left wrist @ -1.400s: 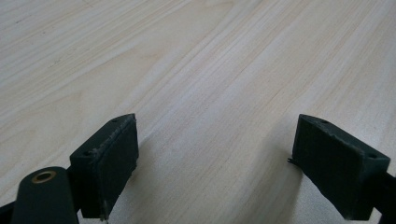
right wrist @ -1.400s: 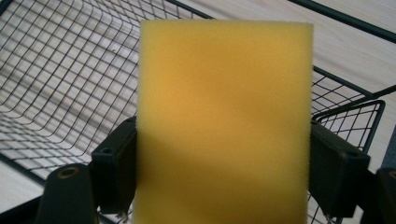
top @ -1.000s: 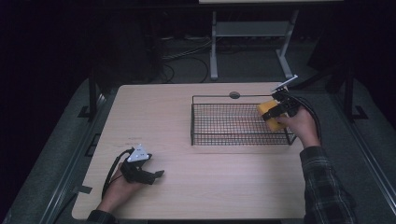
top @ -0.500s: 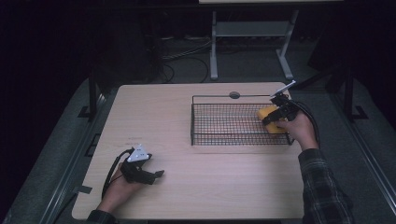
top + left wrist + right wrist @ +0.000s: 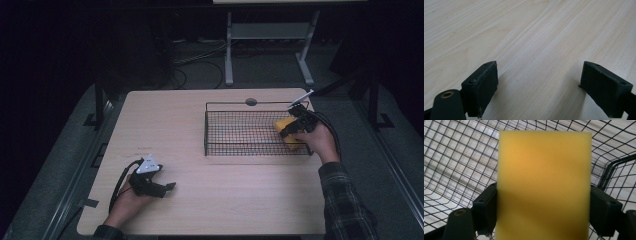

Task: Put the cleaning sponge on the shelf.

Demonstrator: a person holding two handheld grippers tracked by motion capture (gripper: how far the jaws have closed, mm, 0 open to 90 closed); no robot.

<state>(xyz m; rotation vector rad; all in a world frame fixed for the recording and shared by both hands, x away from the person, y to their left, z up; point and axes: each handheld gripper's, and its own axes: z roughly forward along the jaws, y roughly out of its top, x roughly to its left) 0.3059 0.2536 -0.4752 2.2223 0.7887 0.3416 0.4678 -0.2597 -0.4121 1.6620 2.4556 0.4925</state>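
left gripper (image 5: 167, 187): rested on the table (image 5: 240, 200) at the near left, jaws spread wide with bare wood between them; best left parked there, well apart from the basket.
basket (image 5: 250, 150): stood on the right half of the table, black wire, open on top; bottom mesh looked bare under the sponge.
sponge (image 5: 544, 187): yellow block, pinched by its two sides, held at the basket's right end, inside the wire walls as far as could be told; whether touching the bottom mesh could not be told.
right gripper (image 5: 292, 131): clamped on the sponge, jaws pressing both flanks, reaching in over the right rim.
step in hand: judged to be setting the sponge down in the basket.
how to do it well: lower straight until the foam met the mesh, then spread the jaws fully before lifting.
risk: snagging a jaw on the wire rim, or dragging the soft foam back up on a half-opened jaw.
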